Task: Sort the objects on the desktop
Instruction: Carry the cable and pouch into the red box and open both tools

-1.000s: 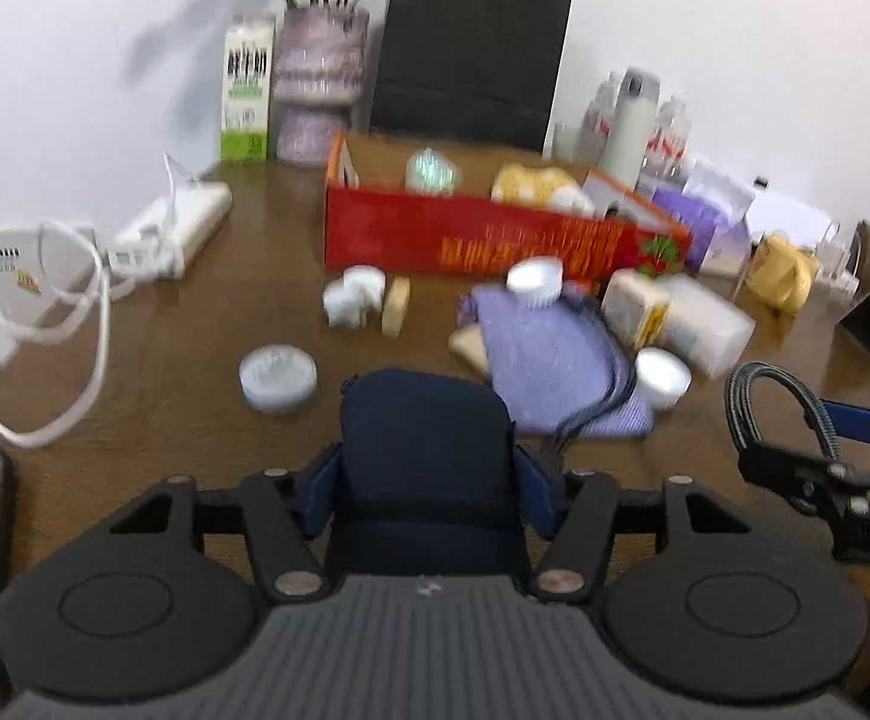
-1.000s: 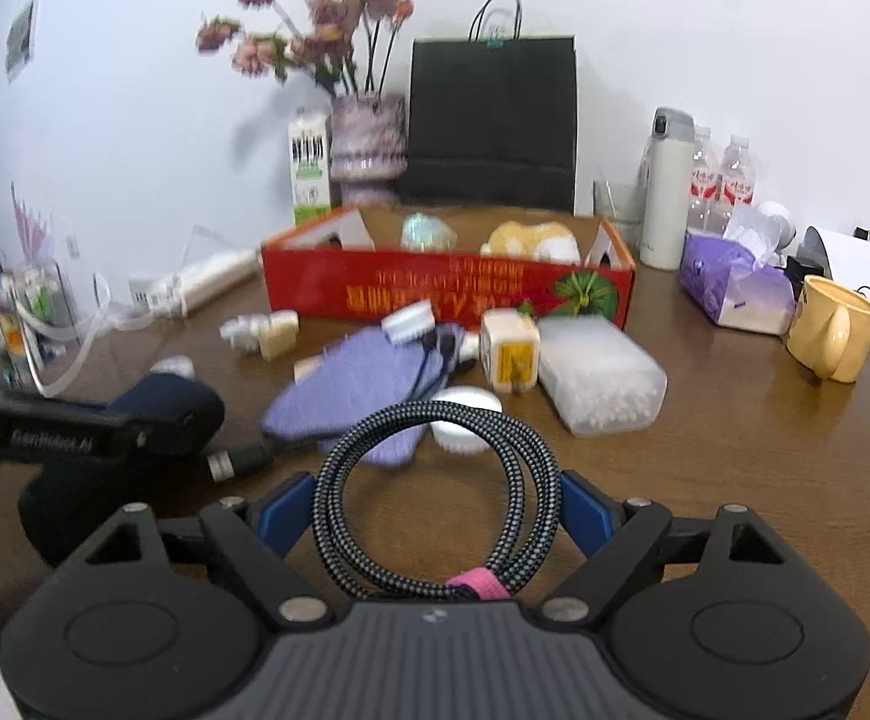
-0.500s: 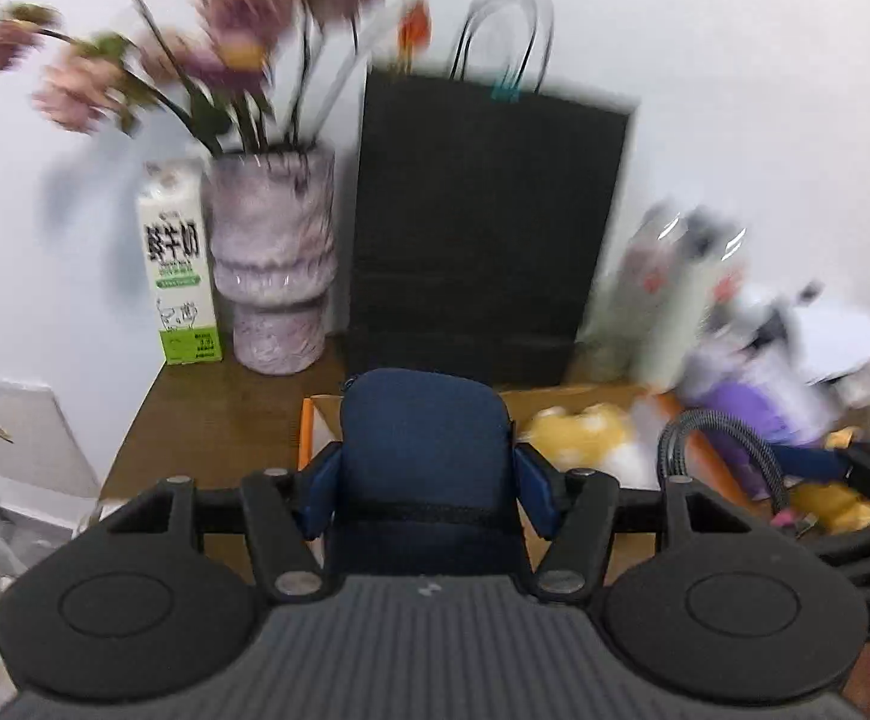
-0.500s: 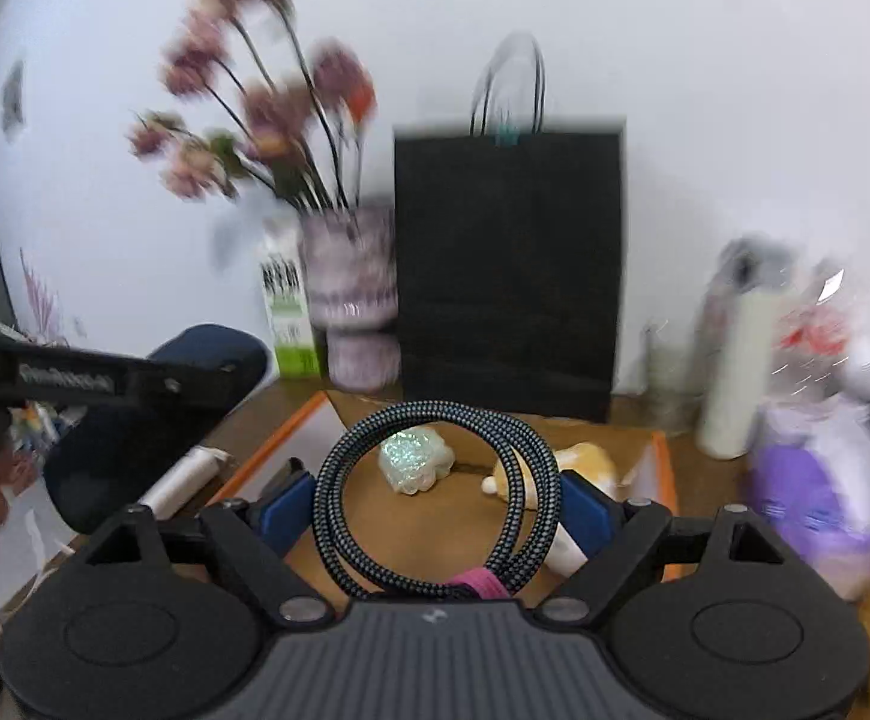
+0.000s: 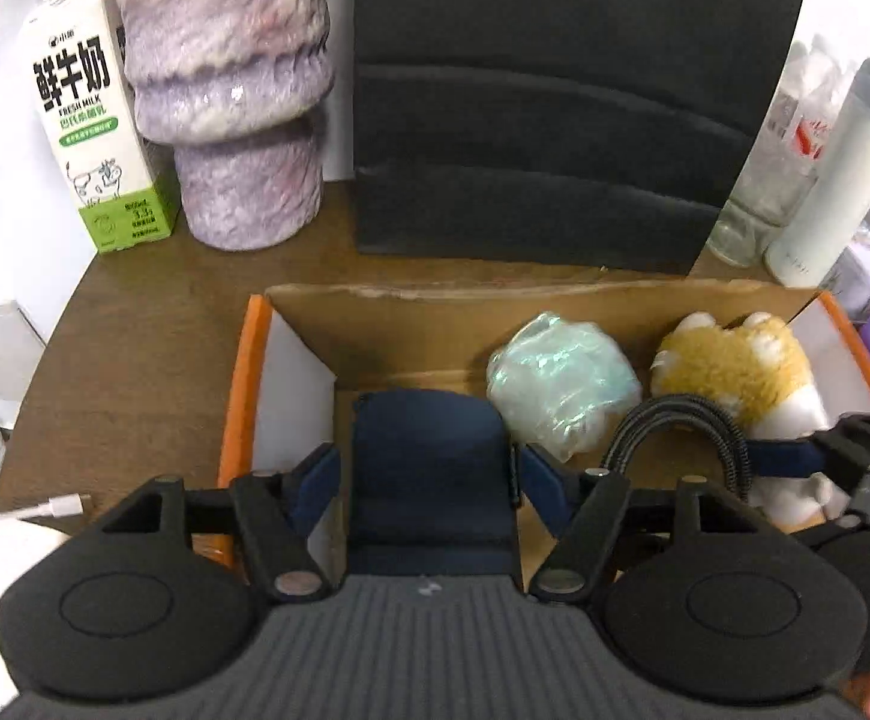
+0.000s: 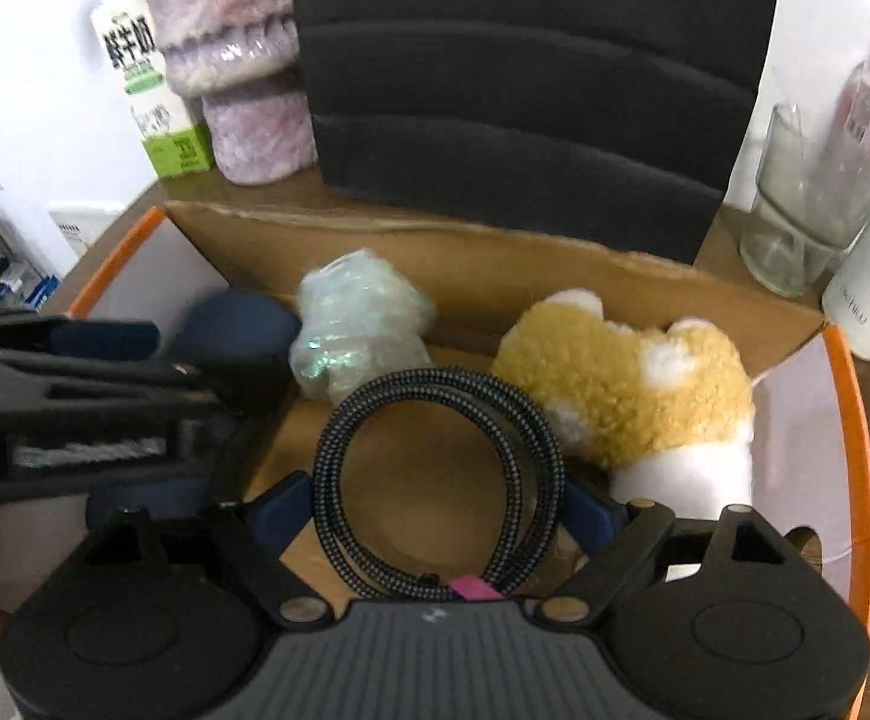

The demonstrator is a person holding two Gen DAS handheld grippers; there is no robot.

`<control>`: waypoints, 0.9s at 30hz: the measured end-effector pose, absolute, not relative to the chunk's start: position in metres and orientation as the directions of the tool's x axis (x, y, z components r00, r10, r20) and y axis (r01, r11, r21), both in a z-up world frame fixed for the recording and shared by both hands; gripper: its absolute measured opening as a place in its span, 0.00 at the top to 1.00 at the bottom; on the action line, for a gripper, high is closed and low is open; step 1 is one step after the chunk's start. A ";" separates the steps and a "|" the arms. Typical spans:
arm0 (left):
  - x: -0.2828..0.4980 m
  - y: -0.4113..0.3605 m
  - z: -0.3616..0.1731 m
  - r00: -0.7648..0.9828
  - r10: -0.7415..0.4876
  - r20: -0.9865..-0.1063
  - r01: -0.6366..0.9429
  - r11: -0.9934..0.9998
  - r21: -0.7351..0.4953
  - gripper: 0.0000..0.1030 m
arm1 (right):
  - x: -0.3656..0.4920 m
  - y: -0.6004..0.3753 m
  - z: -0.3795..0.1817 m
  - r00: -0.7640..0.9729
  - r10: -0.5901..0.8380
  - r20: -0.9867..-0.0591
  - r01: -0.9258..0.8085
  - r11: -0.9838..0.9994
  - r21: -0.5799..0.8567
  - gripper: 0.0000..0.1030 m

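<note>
My left gripper (image 5: pixel 430 465) hangs over the left end of the orange-rimmed cardboard box (image 5: pixel 243 396). A dark blue pouch (image 5: pixel 429 450) sits between its jaws, which are opening, and the pads stand just off the pouch's sides. My right gripper (image 6: pixel 438 495) is shut on a coiled braided black cable (image 6: pixel 435 383) with a pink tie, above the box's middle. Inside the box lie a pale green wrapped bundle (image 6: pixel 357 318) and a tan-and-white plush toy (image 6: pixel 627 384). The left gripper (image 6: pixel 75 372) and the pouch (image 6: pixel 237 324) show at the left of the right wrist view.
Behind the box stand a milk carton (image 5: pixel 93 120), a mottled purple vase (image 5: pixel 231 90) and a black paper bag (image 5: pixel 555 90). A white flask (image 5: pixel 837 168) and a glass (image 6: pixel 795 228) stand at the back right. A white charger plug (image 5: pixel 63 505) lies left of the box.
Both grippers travelled from above the cluttered table front to above the box and tipped downward. The left jaws have widened around the pouch. The cable stays gripped.
</note>
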State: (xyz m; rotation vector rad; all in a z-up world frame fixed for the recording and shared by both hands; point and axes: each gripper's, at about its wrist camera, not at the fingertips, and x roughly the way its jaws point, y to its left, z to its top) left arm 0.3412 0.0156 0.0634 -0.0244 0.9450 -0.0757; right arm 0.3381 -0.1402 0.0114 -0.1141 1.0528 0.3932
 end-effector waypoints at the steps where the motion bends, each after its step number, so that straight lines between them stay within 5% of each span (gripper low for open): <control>1: 0.340 0.019 0.070 0.590 -0.087 -0.803 0.051 0.996 -0.071 0.31 | 0.338 -0.142 0.014 0.429 0.267 -0.863 -0.366 0.925 0.104 0.15; 13: 0.270 0.037 0.145 0.658 -0.059 -0.751 -0.003 0.997 -0.081 0.05 | 0.294 -0.196 0.088 0.516 0.261 -0.816 -0.288 0.950 0.122 0.14; 17: 0.207 0.033 0.135 0.730 0.031 -0.683 -0.069 0.997 -0.029 0.05 | 0.250 -0.220 0.090 0.561 0.266 -0.784 -0.264 0.955 0.135 0.12; 19: 0.172 0.032 0.125 0.745 -0.002 -0.667 -0.068 0.995 -0.078 0.04 | 0.225 -0.228 0.081 0.584 0.268 -0.766 -0.282 0.952 0.119 0.05; 27: 0.030 0.017 0.066 0.817 -0.145 -0.558 0.057 0.984 -0.171 0.00 | 0.091 -0.258 0.057 0.739 0.239 -0.630 -0.246 0.966 0.077 0.05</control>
